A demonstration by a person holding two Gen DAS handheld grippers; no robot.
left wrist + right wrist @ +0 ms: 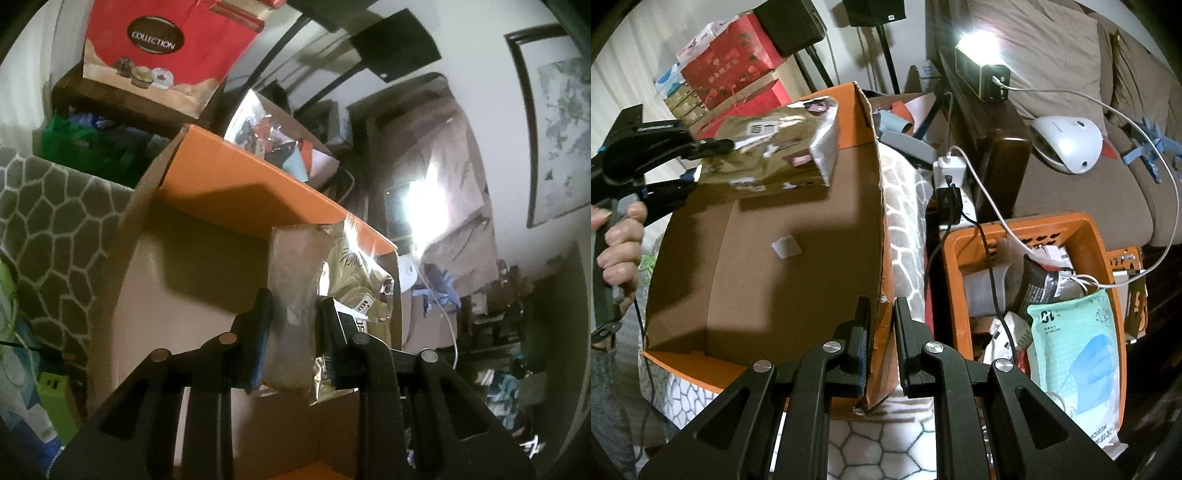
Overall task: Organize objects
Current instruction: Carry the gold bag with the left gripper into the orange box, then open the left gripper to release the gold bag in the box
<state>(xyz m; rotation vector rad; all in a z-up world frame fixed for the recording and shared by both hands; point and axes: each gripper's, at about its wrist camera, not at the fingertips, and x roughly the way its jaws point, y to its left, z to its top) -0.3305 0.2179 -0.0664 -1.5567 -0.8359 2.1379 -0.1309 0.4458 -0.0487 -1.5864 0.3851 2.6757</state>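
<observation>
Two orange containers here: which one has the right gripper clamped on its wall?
The cardboard box, nearly empty. The right gripper pinches its torn side wall. The orange plastic basket, full of packets, sits untouched beside it.

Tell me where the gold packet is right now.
In the right wrist view the gold packet is held in the left gripper at upper left, above the open cardboard box, not yet set down inside.
</observation>
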